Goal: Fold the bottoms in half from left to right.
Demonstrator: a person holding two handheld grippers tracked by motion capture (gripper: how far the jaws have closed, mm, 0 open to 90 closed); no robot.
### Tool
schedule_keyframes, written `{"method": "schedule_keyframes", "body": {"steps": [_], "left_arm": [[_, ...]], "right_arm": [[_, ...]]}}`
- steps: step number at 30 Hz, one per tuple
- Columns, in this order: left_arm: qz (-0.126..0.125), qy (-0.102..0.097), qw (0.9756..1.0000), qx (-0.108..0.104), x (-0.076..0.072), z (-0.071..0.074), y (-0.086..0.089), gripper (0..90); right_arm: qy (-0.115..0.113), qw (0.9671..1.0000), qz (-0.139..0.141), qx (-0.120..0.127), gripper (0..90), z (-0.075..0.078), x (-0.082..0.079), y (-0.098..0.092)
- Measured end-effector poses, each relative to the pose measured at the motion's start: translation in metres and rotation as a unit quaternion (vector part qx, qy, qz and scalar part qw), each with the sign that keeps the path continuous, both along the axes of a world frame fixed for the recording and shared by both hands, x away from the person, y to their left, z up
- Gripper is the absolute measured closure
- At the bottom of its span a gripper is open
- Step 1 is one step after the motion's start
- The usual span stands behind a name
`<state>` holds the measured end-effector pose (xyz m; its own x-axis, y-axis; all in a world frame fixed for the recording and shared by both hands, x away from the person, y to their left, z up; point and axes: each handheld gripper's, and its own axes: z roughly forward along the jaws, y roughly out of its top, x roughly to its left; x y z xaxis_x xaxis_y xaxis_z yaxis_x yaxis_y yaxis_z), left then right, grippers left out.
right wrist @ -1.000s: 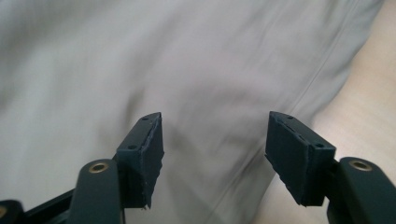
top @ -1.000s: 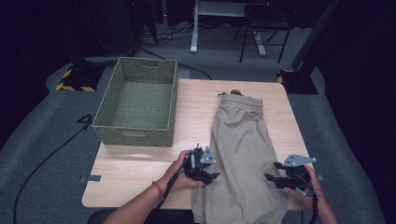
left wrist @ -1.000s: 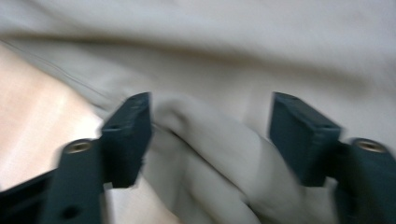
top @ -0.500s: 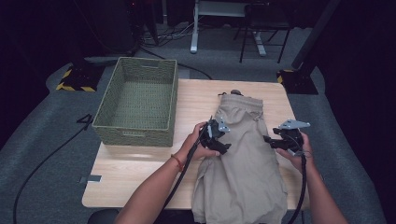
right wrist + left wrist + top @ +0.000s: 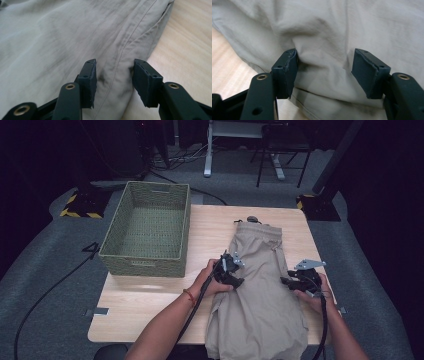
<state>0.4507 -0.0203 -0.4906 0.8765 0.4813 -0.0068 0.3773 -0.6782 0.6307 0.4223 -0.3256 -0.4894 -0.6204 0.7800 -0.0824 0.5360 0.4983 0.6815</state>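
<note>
Khaki trousers lie lengthwise on the wooden table, waistband at the far end. My left gripper rests on the trousers' left edge. In the left gripper view its jaws have just been closing, and a raised fold of cloth sits between the pads, which still stand apart. My right gripper is at the trousers' right edge. Its jaws have also just been closing and straddle the side seam near the table, with a gap still showing.
A woven green basket stands on the table's left half, close to the left hand. Bare wood runs along the trousers' right side. Cables trail back from both grippers over the forearms. Dark floor and chair legs lie beyond the table.
Both hands moved away from the person along the trousers, from the near part to the middle, then settled onto its two side edges. Both pairs of jaws narrowed around the cloth.
</note>
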Motion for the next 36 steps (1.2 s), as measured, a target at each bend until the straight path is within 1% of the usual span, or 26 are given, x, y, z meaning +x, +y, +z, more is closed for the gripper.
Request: {"method": "schedule_keyframes", "body": {"steps": [2, 4, 6, 7, 9, 10, 12, 13, 14, 16, 17, 18, 20, 22, 25, 26, 27, 28, 29, 30, 31, 32, 33, 34, 35, 36], "left_arm": [[-0.009, 0.001, 0.9999, -0.004, -0.007, -0.001, 0.001, 37.6], [-0.021, 0.002, 0.9998, -0.002, -0.014, -0.001, 0.002, 37.3], [-0.028, 0.007, 0.9996, 0.002, -0.02, 0.0, 0.002, 35.6], [-0.033, 0.011, 0.9994, 0.007, -0.023, 0.001, 0.001, 33.8], [-0.045, 0.016, 0.9987, 0.016, -0.027, 0.003, 0.0, 28.2], [-0.05, 0.011, 0.9986, 0.015, -0.028, 0.005, -0.001, 25.0], [-0.04, -0.001, 0.999, 0.017, -0.025, 0.009, -0.001, 22.0], [-0.035, -0.003, 0.9993, 0.011, -0.022, 0.012, -0.001, 19.5], [-0.026, -0.008, 0.9996, 0.005, -0.019, 0.015, -0.001, 17.1], [-0.019, -0.016, 0.9996, -0.012, -0.01, 0.02, 0.002, 16.3], [-0.008, -0.024, 0.9996, -0.015, -0.005, 0.022, 0.003, 16.1], [0.005, -0.027, 0.9995, -0.018, 0.0, 0.022, 0.003, 16.4], [0.023, -0.025, 0.9992, -0.022, 0.011, 0.022, 0.004, 16.5], [0.05, -0.029, 0.998, -0.027, 0.022, 0.021, 0.003, 17.1], [0.075, -0.019, 0.9962, -0.038, 0.039, 0.017, 0.002, 17.4], [0.079, -0.017, 0.996, -0.038, 0.041, 0.016, 0.002, 17.6], [0.088, -0.013, 0.9952, -0.041, 0.046, 0.015, 0.001, 17.3], [0.091, -0.01, 0.9951, -0.039, 0.05, 0.014, 0.001, 17.1], [0.095, -0.008, 0.9947, -0.039, 0.053, 0.012, 0.0, 16.8], [0.101, -0.005, 0.9941, -0.039, 0.056, 0.01, -0.001, 16.5], [0.104, -0.003, 0.994, -0.034, 0.059, 0.009, -0.002, 16.3], [0.104, -0.003, 0.994, -0.034, 0.059, 0.009, -0.002, 16.4], [0.109, -0.003, 0.9935, -0.033, 0.062, 0.007, -0.003, 16.4], [0.112, 0.0, 0.9931, -0.032, 0.064, 0.005, -0.005, 16.4], [0.113, 0.002, 0.9932, -0.028, 0.066, 0.003, -0.006, 16.3], [0.114, 0.005, 0.9932, -0.026, 0.068, 0.0, -0.007, 16.2]], "right_arm": [[0.002, 1.0, 0.002, -0.004, 54.7, 0.001, -0.006, -0.002], [0.007, 1.0, 0.002, -0.004, 54.7, 0.001, -0.013, -0.002], [0.005, 0.9998, 0.012, -0.014, 54.9, 0.002, -0.021, -0.002], [0.008, 0.9997, 0.015, -0.016, 54.9, 0.003, -0.023, -0.001], [0.016, 0.999, 0.027, -0.031, 51.5, 0.006, -0.027, -0.001], [0.017, 0.9989, 0.026, -0.034, 48.9, 0.006, -0.027, -0.001], [0.012, 0.9992, 0.023, -0.029, 46.4, 0.009, -0.025, 0.0], [0.007, 0.9995, 0.019, -0.023, 45.3, 0.012, -0.023, 0.0], [0.0, 0.9998, 0.012, -0.016, 44.0, 0.014, -0.019, 0.0], [-0.011, 0.9999, 0.0, -0.004, 39.8, 0.02, -0.01, 0.0], [-0.018, 0.9998, -0.003, 0.002, 39.4, 0.023, -0.005, 0.0], [-0.022, 0.9996, -0.011, 0.009, 38.5, 0.025, 0.0, 0.0], [-0.025, 0.9993, -0.018, 0.021, 36.5, 0.028, 0.011, 0.001], [-0.022, 0.999, -0.026, 0.029, 34.4, 0.029, 0.025, 0.004], [-0.019, 0.9985, -0.032, 0.039, 32.0, 0.029, 0.043, 0.01], [-0.016, 0.9983, -0.04, 0.04, 30.5, 0.028, 0.05, 0.013], [-0.014, 0.9982, -0.041, 0.041, 30.2, 0.027, 0.053, 0.014], [-0.011, 0.9979, -0.043, 0.047, 30.3, 0.026, 0.058, 0.015], [-0.006, 0.9979, -0.046, 0.046, 29.6, 0.024, 0.063, 0.017], [-0.004, 0.9979, -0.05, 0.042, 29.6, 0.023, 0.068, 0.019], [-0.002, 0.998, -0.054, 0.034, 29.5, 0.021, 0.073, 0.021], [-0.002, 0.998, -0.054, 0.034, 29.5, 0.021, 0.073, 0.021], [0.004, 0.9979, -0.056, 0.03, 29.2, 0.019, 0.078, 0.023], [0.011, 0.9975, -0.059, 0.038, 29.1, 0.018, 0.083, 0.025], [0.011, 0.9974, -0.06, 0.038, 29.9, 0.017, 0.086, 0.026], [0.012, 0.9973, -0.065, 0.032, 30.2, 0.015, 0.088, 0.028]]}}
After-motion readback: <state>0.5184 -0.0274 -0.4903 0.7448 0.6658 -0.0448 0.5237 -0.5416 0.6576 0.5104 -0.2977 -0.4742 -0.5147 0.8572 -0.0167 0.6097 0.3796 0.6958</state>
